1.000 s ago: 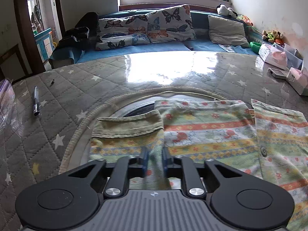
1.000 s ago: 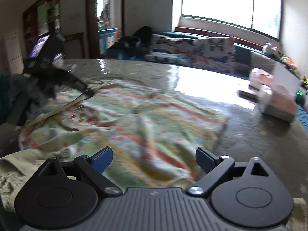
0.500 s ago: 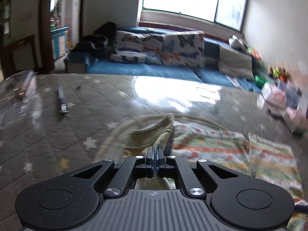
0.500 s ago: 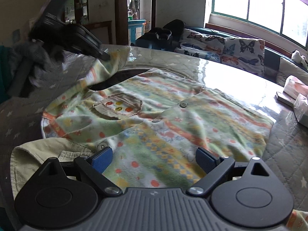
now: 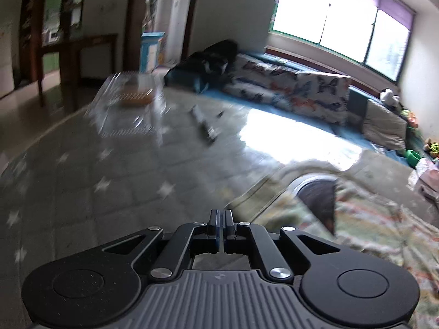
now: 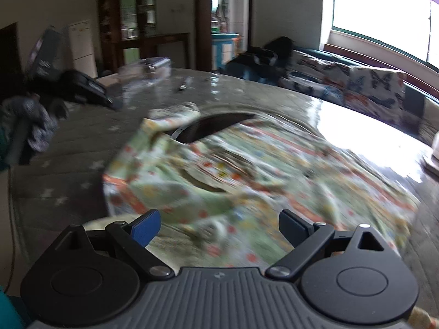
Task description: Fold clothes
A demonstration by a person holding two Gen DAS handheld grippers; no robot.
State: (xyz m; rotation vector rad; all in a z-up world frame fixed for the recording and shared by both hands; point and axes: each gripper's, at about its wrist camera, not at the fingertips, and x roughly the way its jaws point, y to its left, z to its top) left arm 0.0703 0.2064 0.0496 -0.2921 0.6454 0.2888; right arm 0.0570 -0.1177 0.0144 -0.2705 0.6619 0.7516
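Pen (image 5: 204, 126) and clear plastic box (image 5: 124, 101) sit on the star-quilted table (image 5: 96, 170), beyond the patterned garment (image 6: 247, 170). Left gripper (image 5: 221, 219): fingers pressed together, nothing visibly between them, garment just right. Right gripper (image 6: 219, 226): fingers spread wide, over the garment's near edge.

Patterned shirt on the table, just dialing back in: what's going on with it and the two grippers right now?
A person is folding the patterned shirt on the star-quilted table. The left gripper has its jaws shut, with no cloth visibly between them; in the right wrist view it sits off to the left, apart from the shirt. The right gripper hangs wide open over the near hem, holding nothing. One sleeve lies flipped inward by the collar. Both views are motion-blurred.
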